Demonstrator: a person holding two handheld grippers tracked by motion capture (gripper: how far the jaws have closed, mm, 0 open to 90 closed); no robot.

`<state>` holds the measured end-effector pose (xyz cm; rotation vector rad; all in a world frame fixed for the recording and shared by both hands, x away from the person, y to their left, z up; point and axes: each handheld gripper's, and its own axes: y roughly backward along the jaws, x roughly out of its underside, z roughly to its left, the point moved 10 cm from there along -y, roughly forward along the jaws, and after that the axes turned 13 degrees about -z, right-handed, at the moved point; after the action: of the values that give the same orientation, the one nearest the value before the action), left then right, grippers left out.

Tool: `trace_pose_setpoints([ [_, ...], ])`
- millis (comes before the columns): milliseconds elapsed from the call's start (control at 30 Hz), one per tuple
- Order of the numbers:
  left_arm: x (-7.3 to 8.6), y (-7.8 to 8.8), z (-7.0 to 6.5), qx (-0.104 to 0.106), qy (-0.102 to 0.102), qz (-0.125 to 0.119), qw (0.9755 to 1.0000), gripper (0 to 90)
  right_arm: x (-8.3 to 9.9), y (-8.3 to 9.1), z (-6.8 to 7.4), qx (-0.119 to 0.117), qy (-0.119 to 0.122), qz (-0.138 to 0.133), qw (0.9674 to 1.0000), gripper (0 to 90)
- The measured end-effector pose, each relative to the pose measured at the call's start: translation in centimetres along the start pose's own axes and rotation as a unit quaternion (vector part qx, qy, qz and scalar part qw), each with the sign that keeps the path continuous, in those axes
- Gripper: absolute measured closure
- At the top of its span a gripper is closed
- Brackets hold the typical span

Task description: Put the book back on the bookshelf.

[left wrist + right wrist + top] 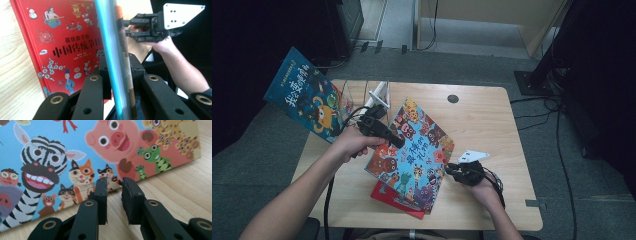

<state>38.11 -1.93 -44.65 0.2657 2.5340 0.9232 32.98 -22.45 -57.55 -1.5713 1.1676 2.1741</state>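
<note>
So my left gripper (398,142) is clamped on the left edge of the animal picture book (412,152), cover pinched between both pads, and that side is tilted up off the worktop (492,125). From the left gripper view I'm looking straight along its blue edge (108,60), with the red picture book (62,47) lying flat underneath, one red corner (398,201) poking out near my side. My right gripper (451,169) sits just off the book's right edge, jaws parted a little with nothing between them, just above bare wood. The far right of the worktop is open, plenty of space there. At the far left there's a wire book stand (377,95) with another blue picture book (307,95) leaning out past the worktop's edge.
</note>
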Motion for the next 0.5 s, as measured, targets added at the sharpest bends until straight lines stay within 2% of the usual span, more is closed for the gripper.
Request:
trace_pose_setpoints([
  [167, -0.5, 0.9, -0.8, -0.006, 0.009, 0.011, 0.9999, 81.1, -0.3, 0.4, -0.3, 0.006, 0.001, -0.005, 1.0, 74.9],
  [267, -0.8, 1.7, -1.3, -0.017, -0.009, 0.013, 0.9997, 81.5, -0.3, 0.5, -0.3, 0.006, 0.004, -0.004, 1.0, 75.0],
  [333, -0.9, 2.3, -1.6, -0.019, -0.014, 0.014, 0.9996, 81.5, -0.3, 0.4, -0.3, 0.007, 0.009, -0.001, 0.9999, 75.0],
  [500, -1.7, 4.7, -1.9, -0.029, -0.02, -0.004, 0.9994, 81.3, -0.1, 0.3, -0.1, 0.003, 0.013, 0.006, 0.9999, 74.9],
])
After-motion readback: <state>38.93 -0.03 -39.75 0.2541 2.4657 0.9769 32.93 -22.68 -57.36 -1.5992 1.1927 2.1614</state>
